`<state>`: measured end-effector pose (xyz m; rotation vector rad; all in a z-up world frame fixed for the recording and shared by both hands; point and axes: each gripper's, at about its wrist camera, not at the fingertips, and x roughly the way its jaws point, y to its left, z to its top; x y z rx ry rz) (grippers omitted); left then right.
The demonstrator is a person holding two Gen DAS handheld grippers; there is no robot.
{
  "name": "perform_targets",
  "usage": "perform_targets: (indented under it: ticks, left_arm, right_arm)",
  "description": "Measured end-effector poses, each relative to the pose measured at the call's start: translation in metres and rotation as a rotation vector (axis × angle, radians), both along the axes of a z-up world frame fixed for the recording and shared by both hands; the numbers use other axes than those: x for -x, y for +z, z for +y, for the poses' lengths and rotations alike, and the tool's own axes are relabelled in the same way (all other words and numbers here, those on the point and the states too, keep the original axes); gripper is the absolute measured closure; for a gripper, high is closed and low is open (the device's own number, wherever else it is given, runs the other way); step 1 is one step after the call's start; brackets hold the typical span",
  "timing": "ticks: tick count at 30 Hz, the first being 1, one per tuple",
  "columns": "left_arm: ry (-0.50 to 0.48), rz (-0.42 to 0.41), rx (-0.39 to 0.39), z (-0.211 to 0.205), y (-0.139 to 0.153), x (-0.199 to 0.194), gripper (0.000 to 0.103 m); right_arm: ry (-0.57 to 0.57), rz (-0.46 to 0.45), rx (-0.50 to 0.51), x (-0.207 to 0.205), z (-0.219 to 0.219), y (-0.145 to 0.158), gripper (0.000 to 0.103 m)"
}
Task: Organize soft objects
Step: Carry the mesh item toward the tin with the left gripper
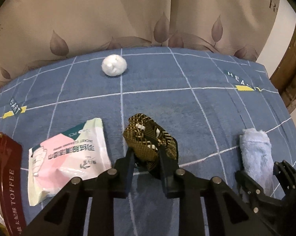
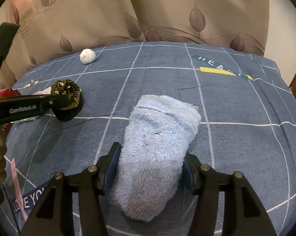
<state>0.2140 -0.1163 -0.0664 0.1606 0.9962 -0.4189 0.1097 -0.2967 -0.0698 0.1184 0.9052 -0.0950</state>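
With our left gripper (image 1: 146, 153) clenched on the gold-and-black rolled cloth (image 1: 149, 137) and our right gripper (image 2: 149, 169) squeezing the blue rolled towel (image 2: 157, 147) near us, we should probably lift both evenly, keeping each roll from unravelling.

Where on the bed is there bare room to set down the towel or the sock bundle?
Bare sheet runs between the white ball and the blue towel, out to the right edge. The near-left is crowded: wipes packet, red toffee tin and the patterned sock bundle.
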Motion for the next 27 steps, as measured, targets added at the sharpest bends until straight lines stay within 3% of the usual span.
perform_targets:
  ticks: [14,20,27]
  left_arm:
    - [-0.002,-0.113,-0.061,0.033,0.036,0.038,0.08]
    - [0.037,-0.156,-0.07,0.073,0.06,0.055,0.08]
    - [0.149,-0.205,-0.066,0.146,0.093,0.069,0.08]
  right_arm:
    - [0.002,0.001,0.004,0.0,0.0,-0.002,0.048]
    - [0.002,0.001,0.006,0.0,0.0,-0.002,0.048]
    - [0.002,0.0,0.005,0.0,0.0,-0.003,0.048]
